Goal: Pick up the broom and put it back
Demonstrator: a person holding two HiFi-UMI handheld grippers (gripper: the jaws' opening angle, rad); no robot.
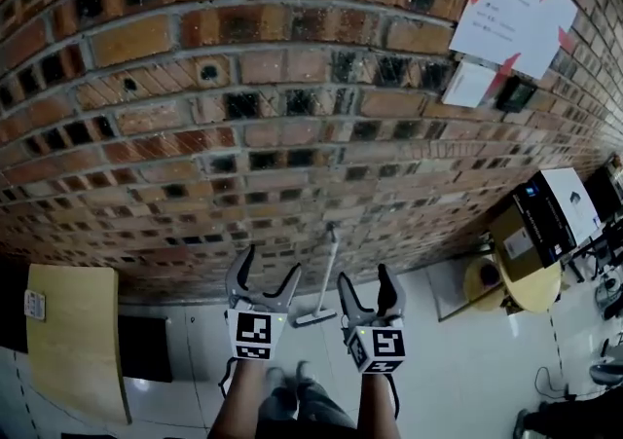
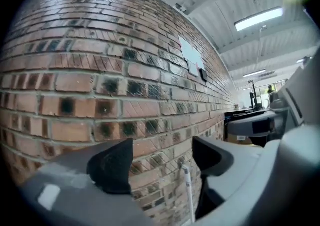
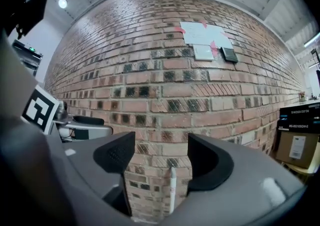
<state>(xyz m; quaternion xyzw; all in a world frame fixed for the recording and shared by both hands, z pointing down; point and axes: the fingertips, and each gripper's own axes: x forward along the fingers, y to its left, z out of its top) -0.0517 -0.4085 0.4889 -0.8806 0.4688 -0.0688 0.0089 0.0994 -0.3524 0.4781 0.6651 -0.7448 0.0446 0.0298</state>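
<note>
Jaws on the left gripper (image 1: 271, 267) and right gripper (image 1: 365, 281) are gaping wide and empty, and the broom (image 1: 327, 267) is leaning on the wall (image 1: 292, 87), not grabbed yet.

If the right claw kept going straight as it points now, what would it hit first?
Likely the broom, its white handle showing ahead between the open tips of the right claw; the brick wall stands behind it. Depth is unclear.
</note>
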